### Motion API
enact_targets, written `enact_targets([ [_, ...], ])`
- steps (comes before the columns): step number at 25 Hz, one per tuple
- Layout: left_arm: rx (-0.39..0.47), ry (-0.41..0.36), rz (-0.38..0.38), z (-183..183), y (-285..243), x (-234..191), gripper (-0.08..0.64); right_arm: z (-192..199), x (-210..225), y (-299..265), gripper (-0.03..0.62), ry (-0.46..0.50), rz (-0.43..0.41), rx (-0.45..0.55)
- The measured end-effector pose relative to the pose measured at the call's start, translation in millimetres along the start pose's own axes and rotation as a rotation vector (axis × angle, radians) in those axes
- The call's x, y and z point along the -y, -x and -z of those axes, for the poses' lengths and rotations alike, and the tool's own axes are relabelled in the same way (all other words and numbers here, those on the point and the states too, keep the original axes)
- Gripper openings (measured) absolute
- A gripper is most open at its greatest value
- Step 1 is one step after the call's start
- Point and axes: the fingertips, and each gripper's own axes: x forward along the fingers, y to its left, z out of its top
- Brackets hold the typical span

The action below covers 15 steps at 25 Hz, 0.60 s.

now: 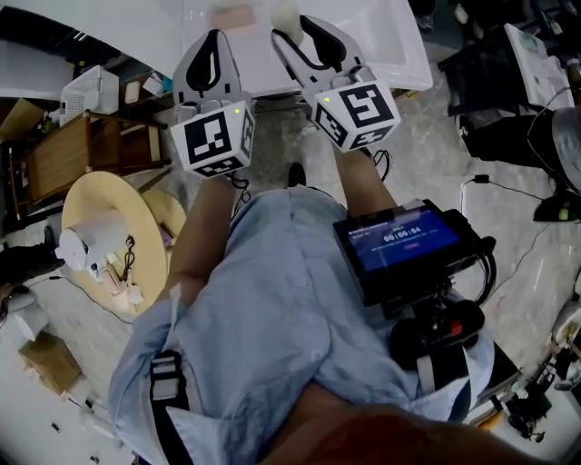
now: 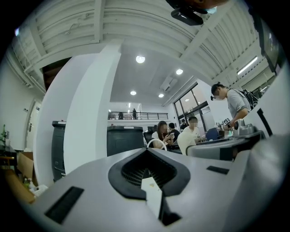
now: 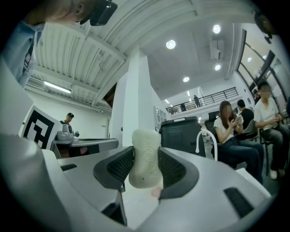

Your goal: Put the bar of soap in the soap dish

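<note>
A cream bar of soap (image 3: pixel 145 158) stands upright between the black pads of my right gripper (image 3: pixel 145 166), which is shut on it. In the head view the bar of soap (image 1: pixel 285 14) shows at the tip of the right gripper (image 1: pixel 292 25), over the white table (image 1: pixel 381 36). A blurred pink item (image 1: pixel 234 16), perhaps the soap dish, lies on that table just left of the soap. My left gripper (image 1: pixel 214 36) is held beside it, jaws together with nothing between them; the left gripper view shows the left gripper (image 2: pixel 147 170) pointing out into the room.
A round wooden stand (image 1: pixel 82 209) with a white object sits on the floor at left, with a wooden crate (image 1: pixel 86 150) behind it. A screen device (image 1: pixel 408 245) hangs at the person's chest. Seated people (image 3: pixel 231 127) and dark cabinets (image 2: pixel 124 140) fill the background.
</note>
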Motion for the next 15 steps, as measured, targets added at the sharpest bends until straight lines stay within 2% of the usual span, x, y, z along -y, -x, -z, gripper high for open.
enact_targets([
  [9,-0.003,-0.020,-0.078,6.3,-28.6,-21.3,0.008,7.7,22.8,-43.7,0.181,-0.017,-0.064,-0.005],
  [15,-0.038,0.014,-0.131,37.9,-55.1,-57.0,0.008,34.2,28.6,-92.3,0.181,-0.016,-0.109,-0.064],
])
